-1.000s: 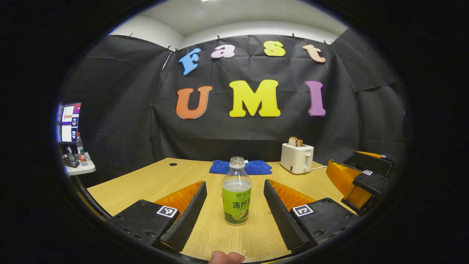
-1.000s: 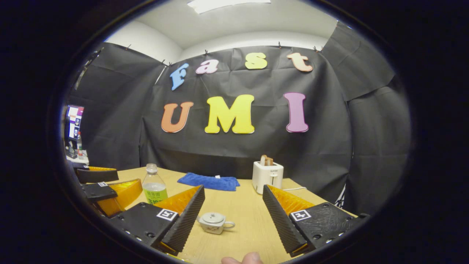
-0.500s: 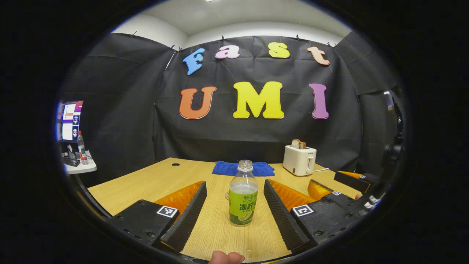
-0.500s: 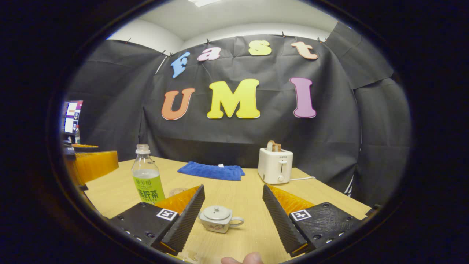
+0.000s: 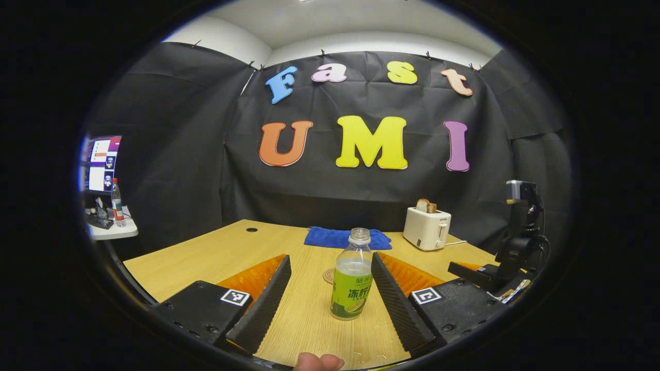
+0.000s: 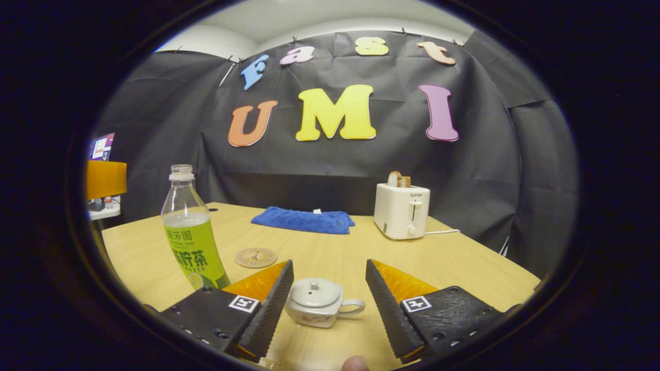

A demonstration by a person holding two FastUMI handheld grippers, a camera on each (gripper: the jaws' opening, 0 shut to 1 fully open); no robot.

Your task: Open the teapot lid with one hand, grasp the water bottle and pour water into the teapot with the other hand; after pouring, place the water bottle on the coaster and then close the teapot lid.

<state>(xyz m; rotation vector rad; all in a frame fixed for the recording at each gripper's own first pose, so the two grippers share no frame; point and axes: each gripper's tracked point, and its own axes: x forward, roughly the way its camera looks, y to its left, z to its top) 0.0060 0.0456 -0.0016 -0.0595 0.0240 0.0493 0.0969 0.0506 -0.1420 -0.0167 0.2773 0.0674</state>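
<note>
Left gripper (image 5: 330, 288): jaws wide open, nothing held. Water bottle (image 5: 352, 281) stands upright on the table (image 5: 206, 257) between the fingers, off-centre toward the view-right finger; base sits just beside that finger, can't tell if it touches. No cap on the bottle, green label, liquid roughly up to the shoulder. Coaster (image 5: 329, 275) lies flat on the table just behind the bottle, partly hidden by it.

Right gripper (image 6: 327, 296): jaws wide open, empty. Teapot (image 6: 317, 309) sits on the table between the fingers, nearer the view-left one, lid (image 6: 315, 292) on, handle pointing view-right. Fingers clear of the lid knob; gap on the handle side is plain, the other side is close, contact unclear.

In the right gripper view the bottle stands left of the teapot, coaster between and behind them. Blue cloth (image 6: 303, 220) and toaster (image 6: 401, 210) at the far edge of the table, well apart from the task items.
</note>
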